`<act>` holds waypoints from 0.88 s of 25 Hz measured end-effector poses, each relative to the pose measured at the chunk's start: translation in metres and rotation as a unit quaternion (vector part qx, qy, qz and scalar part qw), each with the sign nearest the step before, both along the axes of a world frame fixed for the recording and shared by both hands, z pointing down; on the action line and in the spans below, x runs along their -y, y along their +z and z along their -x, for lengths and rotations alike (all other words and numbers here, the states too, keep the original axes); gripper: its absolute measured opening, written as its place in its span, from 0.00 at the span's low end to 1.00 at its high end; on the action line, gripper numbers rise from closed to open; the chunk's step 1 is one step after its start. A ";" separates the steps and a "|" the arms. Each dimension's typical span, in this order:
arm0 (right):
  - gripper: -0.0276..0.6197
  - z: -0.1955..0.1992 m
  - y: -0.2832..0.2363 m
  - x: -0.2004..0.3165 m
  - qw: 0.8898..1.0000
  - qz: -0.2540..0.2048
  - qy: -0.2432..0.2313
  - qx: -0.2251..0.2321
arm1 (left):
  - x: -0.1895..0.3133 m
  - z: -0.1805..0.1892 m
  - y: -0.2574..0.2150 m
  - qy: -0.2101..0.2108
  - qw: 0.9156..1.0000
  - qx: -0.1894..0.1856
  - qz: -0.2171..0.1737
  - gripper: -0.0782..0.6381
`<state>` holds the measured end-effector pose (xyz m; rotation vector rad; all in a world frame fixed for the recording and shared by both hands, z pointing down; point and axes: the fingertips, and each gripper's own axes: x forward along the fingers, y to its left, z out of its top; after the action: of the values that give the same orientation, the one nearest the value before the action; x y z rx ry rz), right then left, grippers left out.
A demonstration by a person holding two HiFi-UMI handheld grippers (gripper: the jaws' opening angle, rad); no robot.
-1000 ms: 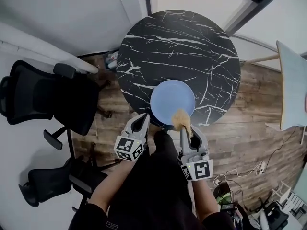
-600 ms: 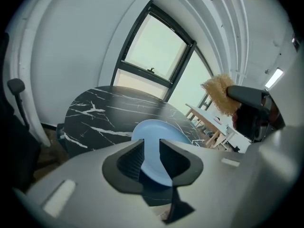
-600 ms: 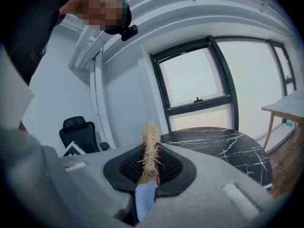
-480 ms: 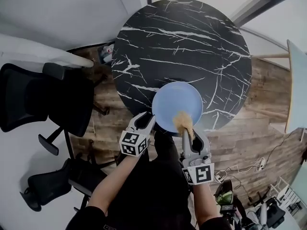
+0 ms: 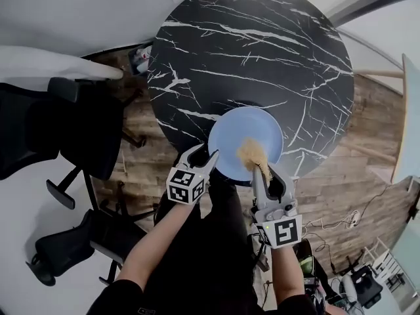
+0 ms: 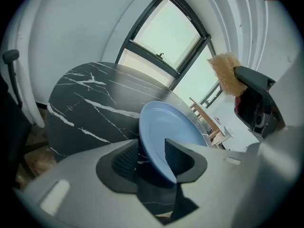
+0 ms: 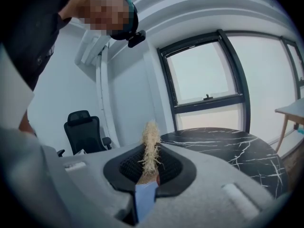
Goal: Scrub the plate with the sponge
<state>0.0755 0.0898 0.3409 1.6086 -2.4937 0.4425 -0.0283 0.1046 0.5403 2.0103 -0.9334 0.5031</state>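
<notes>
L gripper (image 5: 205,156) just opened, plate (image 5: 236,131) rim between jaws; R gripper (image 5: 262,170) clamps sponge (image 5: 251,153).

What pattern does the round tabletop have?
The tabletop is black with white marble veins; head view.

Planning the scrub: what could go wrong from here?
The left tongs have just been opening; the rim of the round light-blue plate stands between them unclamped, so the tan fibrous sponge may shove it.
The plate lies at the near edge of the round black marble table and could slide off.
</notes>
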 end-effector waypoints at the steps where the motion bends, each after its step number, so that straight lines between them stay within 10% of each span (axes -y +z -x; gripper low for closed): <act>1: 0.11 0.002 0.006 0.002 1.000 0.002 -0.007 -0.002 | 0.000 -0.001 0.001 0.001 1.000 -0.002 0.001 0.36; 22: 0.11 0.050 0.150 0.018 0.975 0.117 -0.147 -0.118 | 0.017 -0.006 0.022 -0.008 0.999 0.020 0.026 0.20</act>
<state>0.0258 0.0716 0.4908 1.1112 -2.3446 0.4556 -0.0227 0.0880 0.5624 1.9506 -0.9496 0.5552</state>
